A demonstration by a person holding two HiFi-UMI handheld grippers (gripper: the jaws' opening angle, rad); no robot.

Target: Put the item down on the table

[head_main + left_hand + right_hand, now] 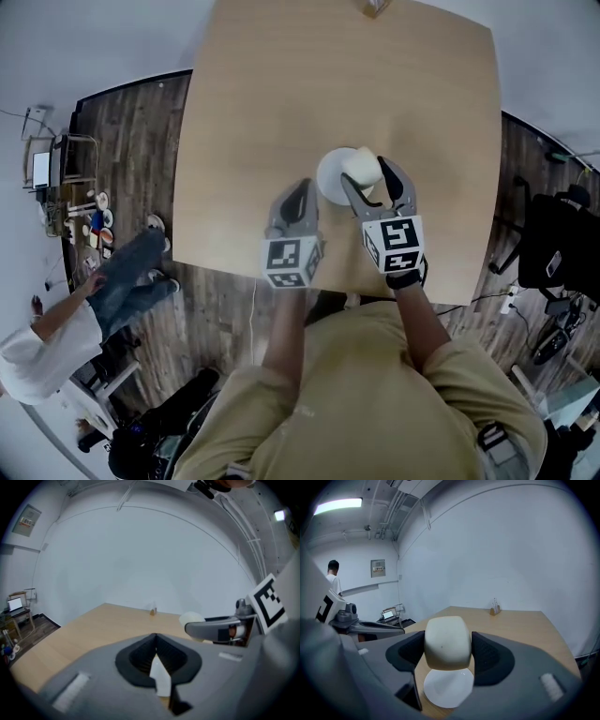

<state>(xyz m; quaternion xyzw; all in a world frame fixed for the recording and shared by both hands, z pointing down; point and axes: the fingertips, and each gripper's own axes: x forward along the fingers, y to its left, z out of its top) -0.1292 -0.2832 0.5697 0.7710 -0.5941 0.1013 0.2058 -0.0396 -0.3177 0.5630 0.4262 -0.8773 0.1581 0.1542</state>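
Now the right gripper (449, 654) squeezes a cream cup (446, 641), just above a white saucer (447, 691) on the table (520, 625). Lower it slowly and straight, then let go gently. The left gripper (157, 656) is closed tight, holding nothing.

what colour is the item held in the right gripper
The item is cream, warmer than the white plate below it; clearest in the right gripper view.

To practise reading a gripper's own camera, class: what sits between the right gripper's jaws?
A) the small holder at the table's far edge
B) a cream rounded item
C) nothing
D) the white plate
B: in the right gripper view, the right gripper has a jaw on each side of the cream rounded item, which it holds above the white plate.
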